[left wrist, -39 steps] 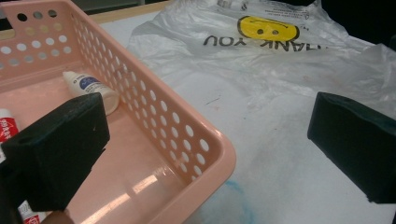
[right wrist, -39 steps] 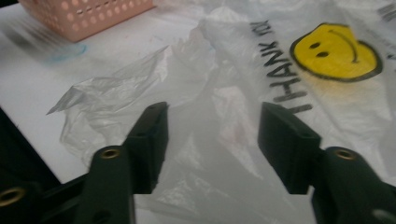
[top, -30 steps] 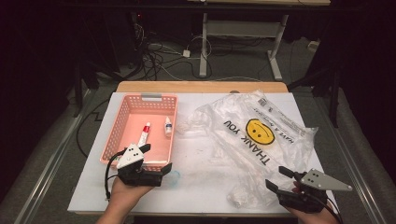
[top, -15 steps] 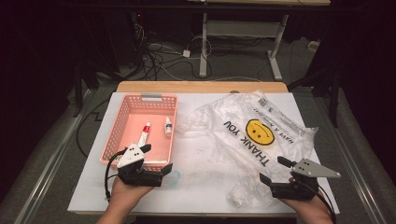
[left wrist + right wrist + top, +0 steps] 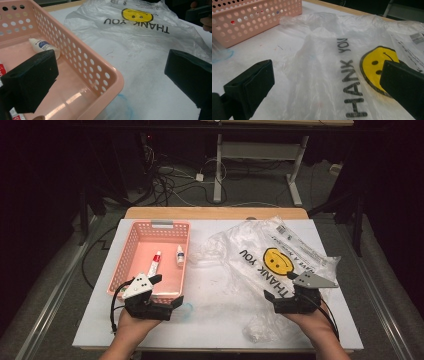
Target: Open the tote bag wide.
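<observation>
Your right claw has slid in from the tabletop's near right corner and now sits over the near edge of the clear plastic bag. Its jaws have just been opening and stand wide, with nothing pinched between them; in the right gripper view the bag's film, its "THANK YOU" lettering and the yellow smiley lie flat just ahead of and beneath the two pads. Your left claw has kept its place at the near end of the pink basket, jaws wide apart and holding nothing. One jaw hangs inside the basket and the other outside it, so the basket's near corner lies between them.

The bag itself has not shifted. Its far edge is cut off in both gripper views, and its wrinkled near flap beside your right claw is hard to make out against the white top. Ahead of your left claw, inside the basket, the small white bottle is partly covered by the inner jaw, and the red-and-white tube is cut off at the left gripper view's edge. Its label is too small to read.
</observation>
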`<state>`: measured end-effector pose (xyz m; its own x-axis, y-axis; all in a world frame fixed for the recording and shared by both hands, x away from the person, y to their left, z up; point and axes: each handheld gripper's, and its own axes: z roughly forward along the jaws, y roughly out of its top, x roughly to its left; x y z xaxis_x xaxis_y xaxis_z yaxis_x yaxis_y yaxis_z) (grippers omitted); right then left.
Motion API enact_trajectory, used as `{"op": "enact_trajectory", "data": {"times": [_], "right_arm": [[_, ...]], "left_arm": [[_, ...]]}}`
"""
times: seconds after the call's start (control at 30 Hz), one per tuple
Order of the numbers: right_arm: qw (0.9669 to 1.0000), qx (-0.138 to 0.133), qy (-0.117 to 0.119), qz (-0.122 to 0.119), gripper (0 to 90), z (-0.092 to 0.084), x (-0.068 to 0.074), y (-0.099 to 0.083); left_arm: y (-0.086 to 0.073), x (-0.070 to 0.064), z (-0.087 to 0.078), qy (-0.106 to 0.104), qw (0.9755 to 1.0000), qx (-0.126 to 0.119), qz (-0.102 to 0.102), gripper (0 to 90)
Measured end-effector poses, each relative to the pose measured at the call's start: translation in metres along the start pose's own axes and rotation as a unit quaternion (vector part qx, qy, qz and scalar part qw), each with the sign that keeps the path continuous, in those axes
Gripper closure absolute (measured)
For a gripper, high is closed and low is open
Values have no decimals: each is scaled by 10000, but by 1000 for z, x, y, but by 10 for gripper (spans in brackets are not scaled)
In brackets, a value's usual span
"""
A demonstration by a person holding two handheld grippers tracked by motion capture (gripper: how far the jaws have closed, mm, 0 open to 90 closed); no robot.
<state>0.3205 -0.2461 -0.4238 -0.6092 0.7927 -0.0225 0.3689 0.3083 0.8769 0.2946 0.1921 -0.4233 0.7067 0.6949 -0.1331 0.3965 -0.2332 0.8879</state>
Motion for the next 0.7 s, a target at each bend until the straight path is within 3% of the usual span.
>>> {"op": "enact_trajectory", "data": {"times": [0.13, 0.3, 0.7], "right_arm": [[10000, 8, 39, -89, 3, 11, 3, 10], [9996, -105, 209, -150, 9, 29, 6, 21], [9989, -100, 345, -294, 21, 59, 4, 41]], "left_arm": [[-1, 3, -1, 60, 9999, -26, -82, 0], [-2, 1, -2, 172, 9998, -23, -2, 0], [-7, -5, -8, 339, 9994, -42, 22, 0]]}}
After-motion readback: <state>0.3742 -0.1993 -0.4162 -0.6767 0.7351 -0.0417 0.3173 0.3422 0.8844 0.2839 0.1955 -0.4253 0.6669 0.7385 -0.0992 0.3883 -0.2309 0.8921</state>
